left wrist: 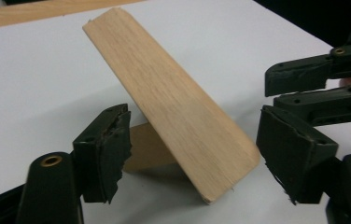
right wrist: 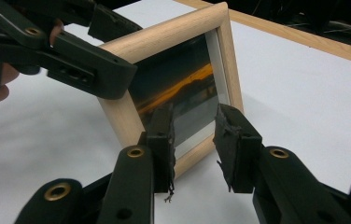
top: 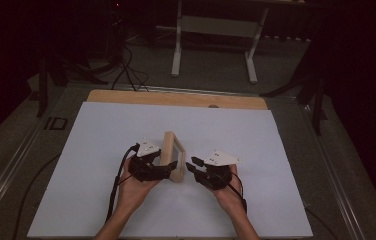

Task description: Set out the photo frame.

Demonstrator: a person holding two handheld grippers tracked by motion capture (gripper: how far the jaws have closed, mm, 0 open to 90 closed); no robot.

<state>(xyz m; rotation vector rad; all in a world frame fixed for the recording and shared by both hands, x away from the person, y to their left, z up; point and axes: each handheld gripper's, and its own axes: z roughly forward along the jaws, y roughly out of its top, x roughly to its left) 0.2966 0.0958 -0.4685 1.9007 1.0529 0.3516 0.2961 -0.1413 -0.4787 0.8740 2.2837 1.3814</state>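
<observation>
My released left gripper [top: 168, 166] straddles the pale wooden picture frame [top: 172, 156] at centre frame, letting it prop alone; right gripper [top: 193, 167] waits unclenched, empty.

Dim high view w/ dark, vignetted surroundings; brighter close-ups, soft blur, faint shadows on white sheet [top: 126, 130].

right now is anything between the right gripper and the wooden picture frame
Nothing visible. The right gripper has open jaws aimed at the light wooden picture frame, with bare white table sheet between them.
</observation>
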